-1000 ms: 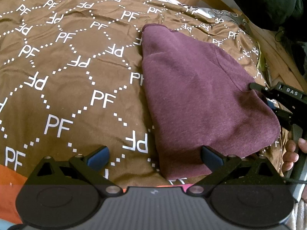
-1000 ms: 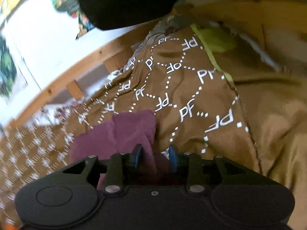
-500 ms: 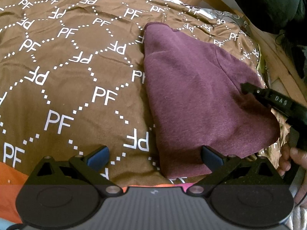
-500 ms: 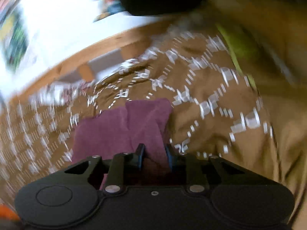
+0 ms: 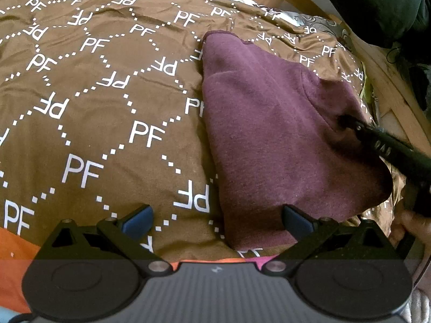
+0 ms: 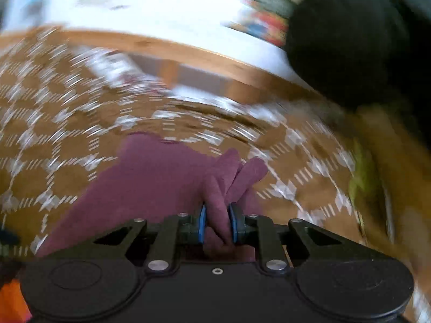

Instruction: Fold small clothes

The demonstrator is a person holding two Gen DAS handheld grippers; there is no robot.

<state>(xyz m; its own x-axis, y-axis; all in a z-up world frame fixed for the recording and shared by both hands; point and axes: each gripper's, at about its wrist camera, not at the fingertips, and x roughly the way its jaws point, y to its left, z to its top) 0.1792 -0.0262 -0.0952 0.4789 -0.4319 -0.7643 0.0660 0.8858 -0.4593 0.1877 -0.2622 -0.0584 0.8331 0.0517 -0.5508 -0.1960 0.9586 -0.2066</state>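
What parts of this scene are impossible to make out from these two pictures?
- Right wrist view: bedspread lettering and wall pictures, smeared by motion blur.
- Left wrist view: right gripper fingertips, sunk in the maroon garment.
- Left wrist view: garment's underside and type, hidden by its own folds.

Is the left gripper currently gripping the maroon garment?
No, the left gripper is wide open, its fingers spread over the maroon garment.

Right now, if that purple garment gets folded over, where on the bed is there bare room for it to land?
The wide stretch of brown PF bedspread left of the maroon garment lies bare, from the open left gripper up toward the headboard. The right side is crowded: the right gripper pinches the cloth there, near the wooden bed frame and dark bundle.
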